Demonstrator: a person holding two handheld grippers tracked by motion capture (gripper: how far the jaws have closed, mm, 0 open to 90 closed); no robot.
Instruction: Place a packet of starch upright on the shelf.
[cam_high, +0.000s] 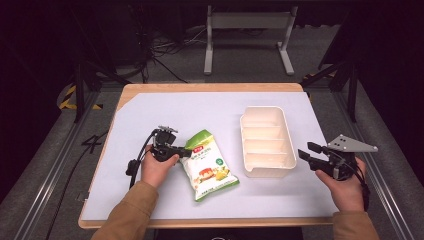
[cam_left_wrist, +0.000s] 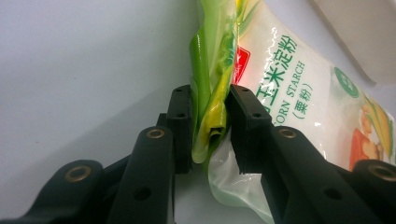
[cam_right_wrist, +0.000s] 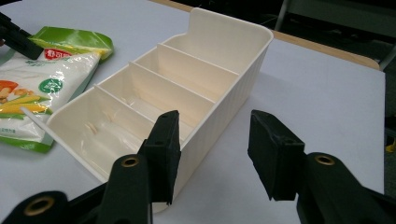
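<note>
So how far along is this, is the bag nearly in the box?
Early. Done: the left gripper has pinched the corn starch bag by its edge. In hand: the bag, lying on the table. Left: putting it into the divided box, whose compartments look empty; the right gripper waits open beside it.

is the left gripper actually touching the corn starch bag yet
Touching. The left gripper view shows the left gripper with both black pads pressed on the folded green edge of the corn starch bag, no gap on either side.
</note>
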